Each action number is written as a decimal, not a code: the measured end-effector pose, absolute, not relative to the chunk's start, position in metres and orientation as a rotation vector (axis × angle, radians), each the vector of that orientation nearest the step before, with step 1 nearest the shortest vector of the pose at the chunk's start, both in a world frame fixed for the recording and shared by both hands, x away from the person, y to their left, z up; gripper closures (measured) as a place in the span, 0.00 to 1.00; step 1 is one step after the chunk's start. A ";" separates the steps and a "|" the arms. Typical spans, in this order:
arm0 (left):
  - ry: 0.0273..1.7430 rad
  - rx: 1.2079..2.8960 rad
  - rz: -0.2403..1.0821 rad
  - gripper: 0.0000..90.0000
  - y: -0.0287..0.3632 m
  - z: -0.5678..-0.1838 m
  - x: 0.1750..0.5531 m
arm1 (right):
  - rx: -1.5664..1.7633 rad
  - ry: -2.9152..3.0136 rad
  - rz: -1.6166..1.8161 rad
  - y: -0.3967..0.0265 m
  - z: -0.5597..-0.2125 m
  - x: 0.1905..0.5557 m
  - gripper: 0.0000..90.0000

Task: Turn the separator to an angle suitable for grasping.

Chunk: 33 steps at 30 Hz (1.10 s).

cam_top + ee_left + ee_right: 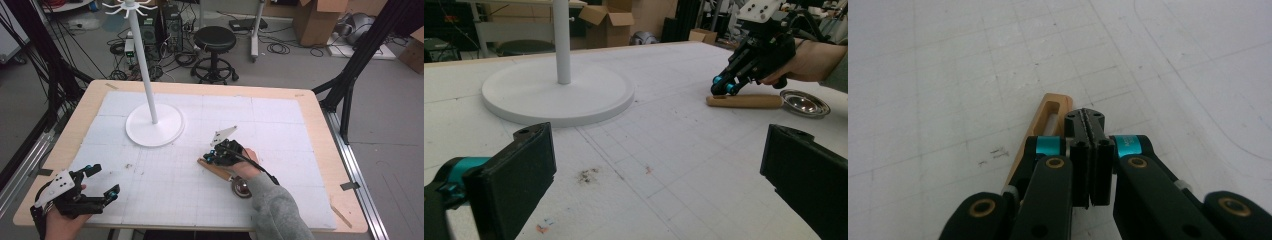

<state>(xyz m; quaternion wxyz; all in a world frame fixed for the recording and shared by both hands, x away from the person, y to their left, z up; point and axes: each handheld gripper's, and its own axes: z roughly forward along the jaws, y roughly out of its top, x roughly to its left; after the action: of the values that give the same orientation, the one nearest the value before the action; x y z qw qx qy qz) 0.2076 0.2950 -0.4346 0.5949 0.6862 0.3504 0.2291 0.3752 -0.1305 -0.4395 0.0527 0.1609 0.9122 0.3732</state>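
1 wooden-handled ladle [220,173] lies flat on the white foam mat [280,130], its slotted handle end [1052,116] just beside the right tongs [209,157], whose jaws are pressed together with nothing between them. In the right gripper view those tips sit just above the handle, slightly to its right; whether they touch it I cannot tell. The steel bowl [805,103] of the ladle is empty and rests behind these tongs, close to the hand [246,166] that holds them. Farther off, ahead of the tongs, stands a white pole stand [154,125]. Well apart, the left tongs [102,184] stand with jaws wide apart, holding nothing.
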 end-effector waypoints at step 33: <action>0.817 1.590 0.546 0.02 0.297 -0.434 0.205 | 0.339 2.859 1.117 -0.108 -0.434 0.363 1.00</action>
<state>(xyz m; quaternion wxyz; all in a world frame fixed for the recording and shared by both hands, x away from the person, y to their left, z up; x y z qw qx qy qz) 0.2047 0.2975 -0.4338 0.5943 0.6841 0.3517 0.2349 0.3634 -0.1079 -0.4342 0.0267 0.1098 0.9254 0.3617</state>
